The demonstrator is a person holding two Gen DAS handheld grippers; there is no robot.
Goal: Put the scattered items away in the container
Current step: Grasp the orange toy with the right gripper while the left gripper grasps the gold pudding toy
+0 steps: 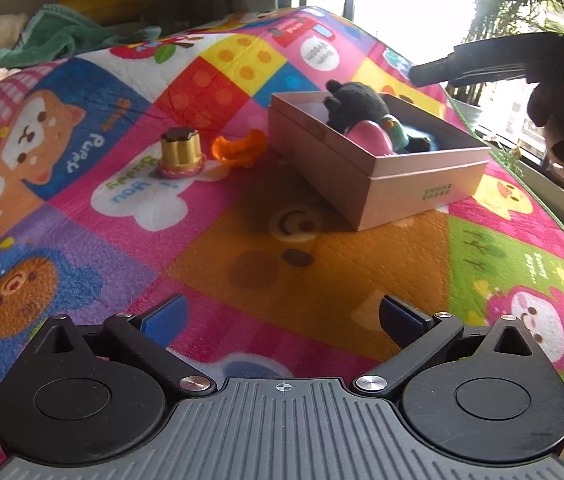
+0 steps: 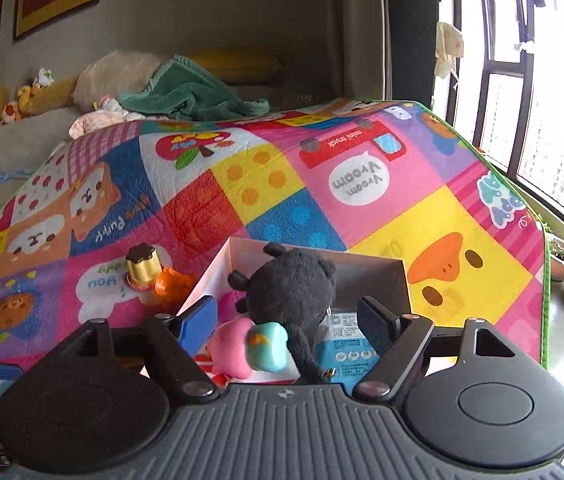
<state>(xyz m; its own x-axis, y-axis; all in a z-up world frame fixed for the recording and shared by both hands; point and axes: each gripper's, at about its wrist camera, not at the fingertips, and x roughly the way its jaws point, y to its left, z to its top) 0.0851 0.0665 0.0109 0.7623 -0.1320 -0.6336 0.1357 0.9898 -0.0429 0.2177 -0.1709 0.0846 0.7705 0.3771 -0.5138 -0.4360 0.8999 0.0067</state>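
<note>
the left gripper (image 1: 282,316) hangs low over the mat (image 1: 322,256), level and pointing forward, its jaws spread wide with nothing between them. the box (image 1: 422,184) sits ahead and a little to the right of it, well apart. in the box lie a black plush (image 1: 356,106), a pink toy (image 1: 374,136) and a teal toy (image 1: 396,130) pressed together at the middle.

two things are outside the box, on the mat to its left — a gold cup (image 1: 179,152) standing upright with a dark top, and an orange toy (image 1: 237,148) just beside it, between the cup and the box wall.

the right gripper (image 2: 288,316) is held above the near end of the box (image 2: 378,276), tilted down into it. its jaws are wide apart and hold nothing; the black plush (image 2: 290,284) lies between and below the fingers (image 2: 199,314), whether touching them i cannot tell. the pink toy (image 2: 229,346) and teal toy (image 2: 267,346) sit beneath, beside a blue packet (image 2: 346,350) on the box floor. from this side the cup (image 2: 143,268) and orange toy (image 2: 171,286) stand touching, just left of the box.

in the left view the right gripper shows as a dark shape high at the right edge, over the box.
</note>
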